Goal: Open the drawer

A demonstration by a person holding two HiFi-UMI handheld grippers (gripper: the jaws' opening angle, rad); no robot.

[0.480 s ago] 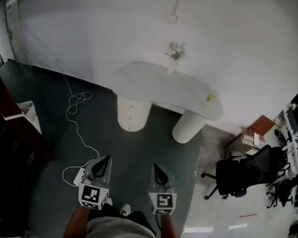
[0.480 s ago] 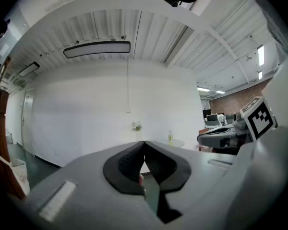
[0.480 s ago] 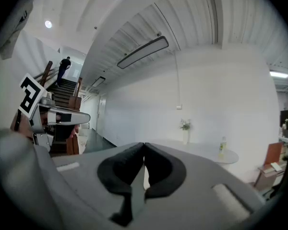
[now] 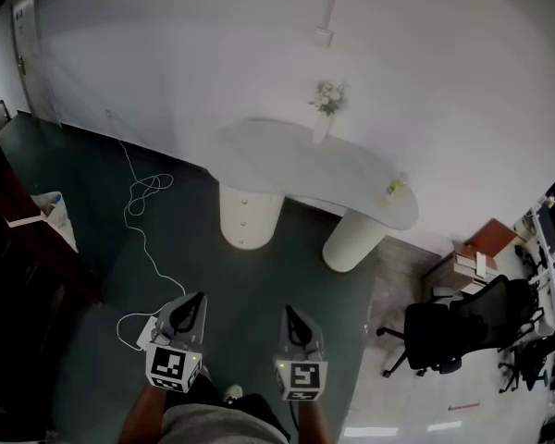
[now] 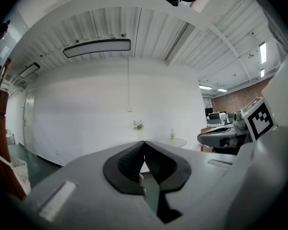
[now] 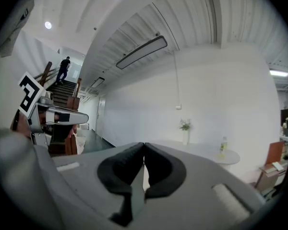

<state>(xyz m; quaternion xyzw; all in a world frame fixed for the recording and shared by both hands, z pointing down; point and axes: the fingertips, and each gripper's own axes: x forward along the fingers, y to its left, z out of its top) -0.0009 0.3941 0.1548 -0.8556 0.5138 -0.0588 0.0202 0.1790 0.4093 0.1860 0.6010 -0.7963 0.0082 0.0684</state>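
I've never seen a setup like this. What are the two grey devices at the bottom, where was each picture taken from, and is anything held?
A person holds two hand tools: the left gripper and the right gripper. The head view comes from a camera on the person's head, looking down. The other two come from cameras riding on each gripper, looking along its fingers. Both pairs of fingers are closed with nothing between them. Ahead stands a white table carrying a vase of flowers and a small bottle. One pedestal shows small knobs, possibly drawers.
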